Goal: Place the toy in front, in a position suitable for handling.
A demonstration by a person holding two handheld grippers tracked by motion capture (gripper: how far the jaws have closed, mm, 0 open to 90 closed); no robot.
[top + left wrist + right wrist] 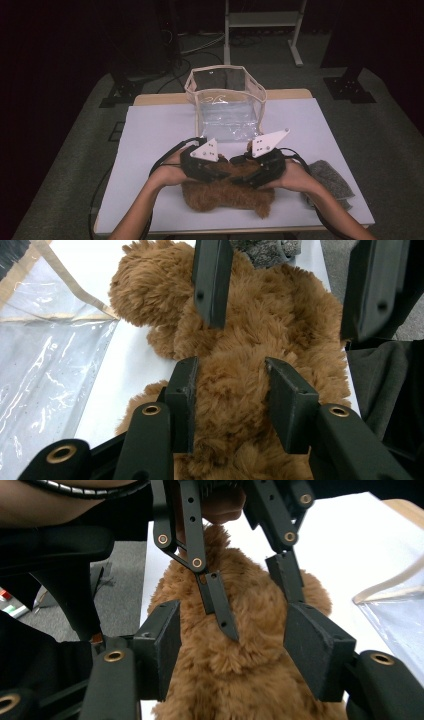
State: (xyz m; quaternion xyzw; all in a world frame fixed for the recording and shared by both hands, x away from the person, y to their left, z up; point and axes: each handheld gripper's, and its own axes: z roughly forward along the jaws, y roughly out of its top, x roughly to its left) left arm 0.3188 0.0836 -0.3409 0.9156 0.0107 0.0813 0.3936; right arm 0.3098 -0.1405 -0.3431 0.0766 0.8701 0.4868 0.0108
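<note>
A brown plush toy lies on the white table near its front edge. My left gripper comes at it from the left. In the left gripper view its jaws pinch the toy's fur. My right gripper faces it from the right. In the right gripper view its jaws stand open astride the toy, fur between the pads. The two grippers' tips almost meet over the toy.
A clear plastic bag with a cream rim stands open at the table's far middle, close behind the grippers. A grey fuzzy item lies at the right front of the table. A white metal stand is on the floor beyond.
</note>
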